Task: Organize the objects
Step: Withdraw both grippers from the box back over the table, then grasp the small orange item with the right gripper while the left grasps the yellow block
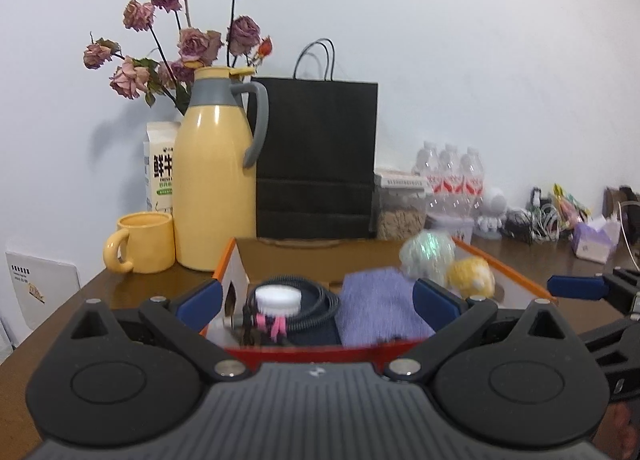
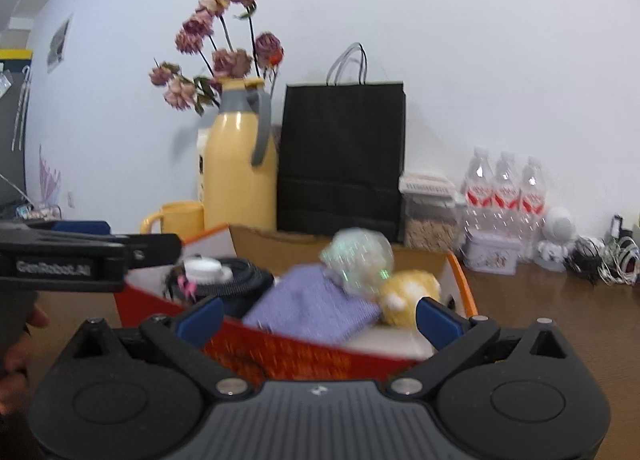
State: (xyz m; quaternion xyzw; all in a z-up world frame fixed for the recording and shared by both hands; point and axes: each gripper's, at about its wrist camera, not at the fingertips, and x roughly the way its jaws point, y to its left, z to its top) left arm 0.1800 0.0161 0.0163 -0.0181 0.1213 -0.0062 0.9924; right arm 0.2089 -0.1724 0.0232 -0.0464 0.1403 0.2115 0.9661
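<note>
Brown table [image 1: 120, 292] against a white wall, cluttered along the back. Black paper bag [image 1: 316, 157] is the biggest item, then the yellow thermos jug [image 1: 214, 183] with dried roses [image 1: 188, 39] behind it, a milk carton [image 1: 160, 167] and a yellow mug [image 1: 146, 242] just beside the jug. Water bottles [image 2: 504, 187], a clear grain container [image 2: 430, 215] and a tangle of cables [image 2: 608, 256] sit off to the right.

Task things are in the orange-edged cardboard box [image 1: 230, 260], front and centre. Inside: purple cloth [image 1: 380, 310] in the middle, coiled black cable [image 1: 316, 302] with a white-capped jar [image 1: 278, 298] at left, pink-tied item below it, too blurred to name. Shiny translucent ball [image 1: 428, 256] sits on or just above the cloth's right end, touching a yellow plush toy [image 1: 472, 276]; both smeared by motion, so contact with the cloth is unclear.

Left gripper [image 1: 316, 306] hovers at the box's near wall, fingers spread wide, nothing between them. Right gripper [image 2: 318, 316] the same at its near-right side, wide and empty.

Risks, my read: the ball looks unsettled, perched high, and could roll over the right wall onto the table. A wide finger dropping in could clip the near wall and shove the light box toward the mug and jug. The cable coil could snag a fingertip reaching for the jar.
</note>
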